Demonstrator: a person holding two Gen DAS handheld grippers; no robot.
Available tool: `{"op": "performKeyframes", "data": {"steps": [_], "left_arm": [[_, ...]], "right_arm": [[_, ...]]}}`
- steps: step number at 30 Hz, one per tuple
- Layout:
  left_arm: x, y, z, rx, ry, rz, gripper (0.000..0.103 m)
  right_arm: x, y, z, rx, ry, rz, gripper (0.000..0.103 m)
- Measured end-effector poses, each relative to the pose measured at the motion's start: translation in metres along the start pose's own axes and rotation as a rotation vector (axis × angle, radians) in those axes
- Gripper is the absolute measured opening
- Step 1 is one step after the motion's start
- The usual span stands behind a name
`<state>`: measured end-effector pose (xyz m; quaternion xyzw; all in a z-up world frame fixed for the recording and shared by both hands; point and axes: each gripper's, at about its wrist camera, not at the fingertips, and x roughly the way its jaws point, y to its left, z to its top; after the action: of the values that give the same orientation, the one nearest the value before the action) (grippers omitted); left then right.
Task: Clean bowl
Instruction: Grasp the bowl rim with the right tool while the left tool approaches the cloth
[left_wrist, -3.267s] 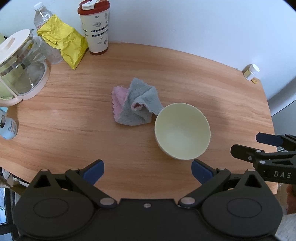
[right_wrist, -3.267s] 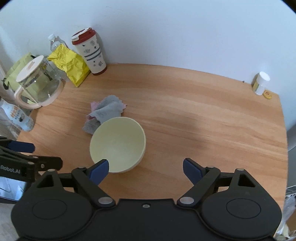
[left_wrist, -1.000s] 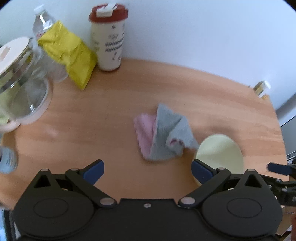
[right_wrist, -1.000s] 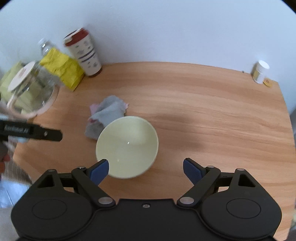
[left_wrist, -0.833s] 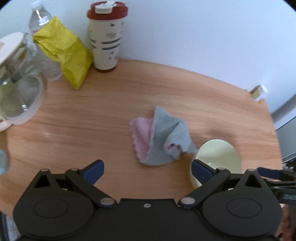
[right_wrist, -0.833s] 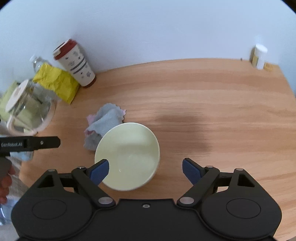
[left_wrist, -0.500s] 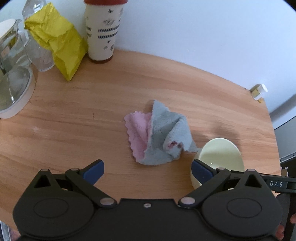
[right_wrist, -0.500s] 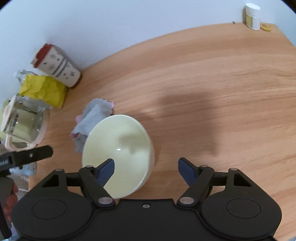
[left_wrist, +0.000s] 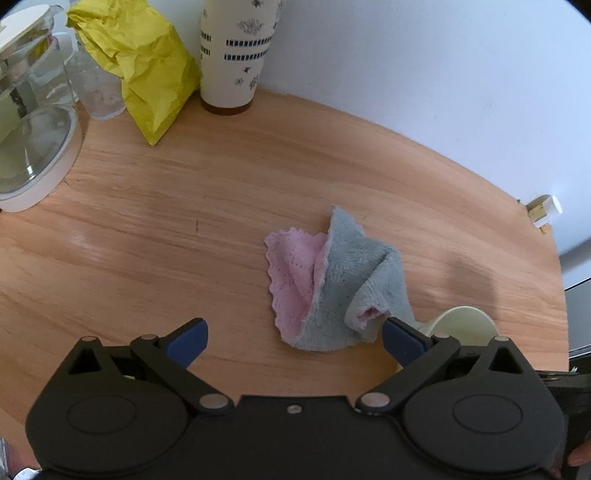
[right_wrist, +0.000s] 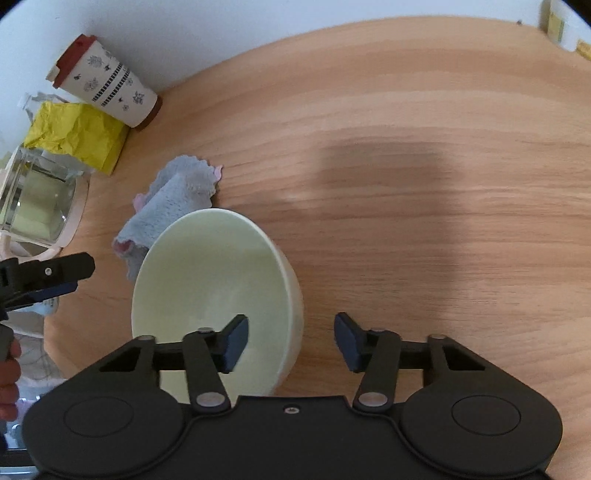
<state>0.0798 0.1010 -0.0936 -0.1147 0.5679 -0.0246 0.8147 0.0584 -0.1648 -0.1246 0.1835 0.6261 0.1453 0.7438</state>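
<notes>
- So, biggest thing first: the wooden table (right_wrist: 424, 155), light orange grain, curved edge against a white wall, with a soft shadow across the middle of it in my right wrist view.
- The bowl (right_wrist: 207, 280) is next, pale yellow-green and empty inside, sitting on the table close to me. In my left wrist view only a slice of it (left_wrist: 463, 325) shows, behind my left gripper's right finger.
- My right gripper (right_wrist: 291, 343) straddles the bowl's right rim: one blue pad is inside the bowl, the other is outside over the table. The jaws are closing, rim between them, but the pads aren't pressing on it, there's a gap on both sides.
- My left gripper (left_wrist: 295, 338) is spread wide with nothing between the pads, hanging over bare table just in front of the cloth. From the right wrist view it pokes in at the left edge (right_wrist: 55, 280).
- The cloth (left_wrist: 332, 291), grey fluffy on one side and pink on the other, lies crumpled on the table, touching the bowl's far-left side.
- A glass jug (left_wrist: 29, 122) with a white base stands at the far left.
- A crumpled yellow bag (left_wrist: 144, 70) leans at the back, next to the jug.
- A tall white travel cup (right_wrist: 107, 86) with a dark red lid and little flower prints stands by the wall, just beside the bag.
- A clear plastic bottle (left_wrist: 96, 88) is half hidden behind the bag.
- A small white-capped jar (left_wrist: 545, 208) sits way off at the table's far right edge.
</notes>
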Motion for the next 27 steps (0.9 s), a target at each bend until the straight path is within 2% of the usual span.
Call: {"op": "performKeyframes", "data": {"steps": [6,12,14,18,22,25,27], "left_arm": [[0.018,-0.002,0.001,-0.032,0.014,-0.013,0.102],[0.023,-0.006,0.006,-0.043,-0.061,-0.006,0.102],[0.022,-0.01,0.008,-0.028,-0.092,-0.025,0.102],[0.029,-0.015,0.011,0.011,-0.072,-0.045,0.102],[0.037,-0.021,0.012,0.04,-0.055,-0.04,0.101],[0.044,-0.026,0.014,0.07,-0.035,-0.058,0.092],[0.045,-0.027,0.013,0.082,-0.028,-0.055,0.087]], "right_arm": [[0.007,-0.003,0.01,0.004,0.036,0.08,0.05],[0.011,-0.003,0.012,-0.01,0.07,0.122,0.05],[0.011,-0.002,0.011,-0.017,0.074,0.116,0.043],[0.013,0.0,0.013,-0.019,0.082,0.099,0.039],[0.014,-0.002,0.015,-0.009,0.092,0.092,0.029],[0.015,-0.004,0.016,-0.007,0.1,0.082,0.023],[0.016,-0.005,0.016,-0.012,0.113,0.081,0.022]]}}
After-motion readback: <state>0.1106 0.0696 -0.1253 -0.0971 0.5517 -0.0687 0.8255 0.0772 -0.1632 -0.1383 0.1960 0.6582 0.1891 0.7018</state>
